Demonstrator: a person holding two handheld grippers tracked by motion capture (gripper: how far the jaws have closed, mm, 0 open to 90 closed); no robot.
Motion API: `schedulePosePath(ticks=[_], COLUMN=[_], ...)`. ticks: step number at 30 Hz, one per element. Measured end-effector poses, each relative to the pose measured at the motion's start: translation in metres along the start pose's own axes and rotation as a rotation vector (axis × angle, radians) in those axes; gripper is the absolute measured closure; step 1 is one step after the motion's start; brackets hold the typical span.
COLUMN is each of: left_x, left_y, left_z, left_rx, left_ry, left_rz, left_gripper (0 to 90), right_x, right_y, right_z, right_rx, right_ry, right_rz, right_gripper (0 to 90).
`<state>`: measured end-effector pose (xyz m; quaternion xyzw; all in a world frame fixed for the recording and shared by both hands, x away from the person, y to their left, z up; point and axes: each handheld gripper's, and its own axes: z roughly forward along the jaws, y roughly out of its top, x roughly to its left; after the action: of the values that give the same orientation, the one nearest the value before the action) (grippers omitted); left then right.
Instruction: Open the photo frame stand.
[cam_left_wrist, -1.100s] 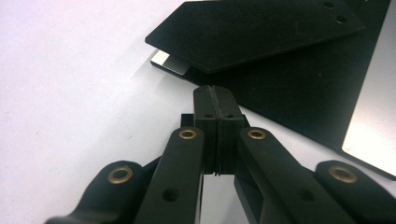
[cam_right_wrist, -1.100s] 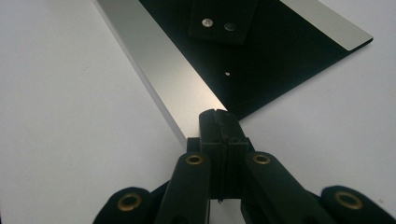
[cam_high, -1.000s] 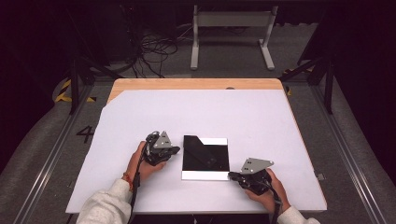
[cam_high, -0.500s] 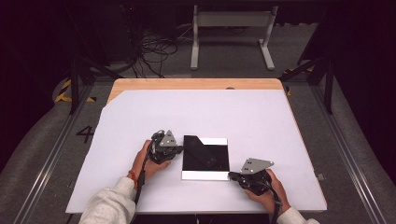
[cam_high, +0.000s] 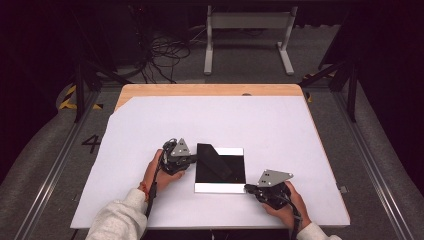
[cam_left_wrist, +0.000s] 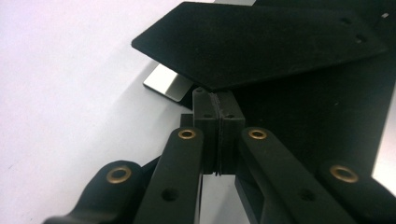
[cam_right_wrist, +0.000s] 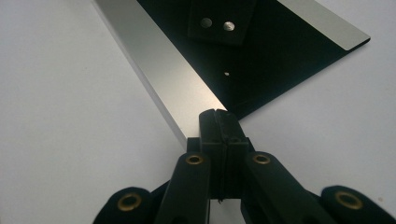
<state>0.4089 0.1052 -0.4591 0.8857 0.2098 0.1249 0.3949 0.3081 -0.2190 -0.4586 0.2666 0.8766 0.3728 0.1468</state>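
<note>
A thin black sheet (cam_high: 220, 167) with silver strips along its far and near edges lies flat on the white table (cam_high: 270, 125). Its far-left corner is a black flap (cam_left_wrist: 261, 42), raised and turned inward. My left gripper (cam_high: 192, 160) is at the sheet's left edge. Its jaws are shut, with the tips (cam_left_wrist: 217, 100) right under the flap's edge; I cannot tell whether they pinch it. My right gripper (cam_high: 247, 188) is shut too. Its tips (cam_right_wrist: 218, 116) rest at the near-right corner of the near silver strip (cam_right_wrist: 173, 79).
A bare wooden band (cam_high: 210, 90) runs along the table's far edge. Behind the table stand a metal frame (cam_high: 247, 22) and loose cables (cam_high: 165, 50) on the floor. Wide white surface lies to the left, right and beyond the sheet.
My left gripper has slid a little to the right, up to the sheet's left edge. The right gripper and the sheet look unchanged.
</note>
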Motion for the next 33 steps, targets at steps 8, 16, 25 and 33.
schedulePosePath(ticks=[8,16,25,33], left_x=[-0.01,-0.015,-0.021,-0.029], left_y=[0.006,0.007,0.01,0.012], left_z=[-0.002,-0.005,-0.001,0.003], left_rx=[-0.034,-0.044,-0.04,-0.032], left_ry=[-0.024,-0.051,-0.058,-0.072], left_rz=[0.022,0.029,0.055,0.083], left_gripper=[88.8,88.4,86.9,86.1], right_x=[0.0,0.0,0.0,0.0], right_y=[0.0,0.0,0.0,0.0], right_z=[0.0,0.0,0.0,0.0], right_rx=[0.0,0.001,0.002,0.001], right_ry=[-0.001,-0.002,-0.002,-0.002], right_rz=[-0.004,-0.004,-0.006,-0.007], right_gripper=[90.0,90.0,90.0,90.0])
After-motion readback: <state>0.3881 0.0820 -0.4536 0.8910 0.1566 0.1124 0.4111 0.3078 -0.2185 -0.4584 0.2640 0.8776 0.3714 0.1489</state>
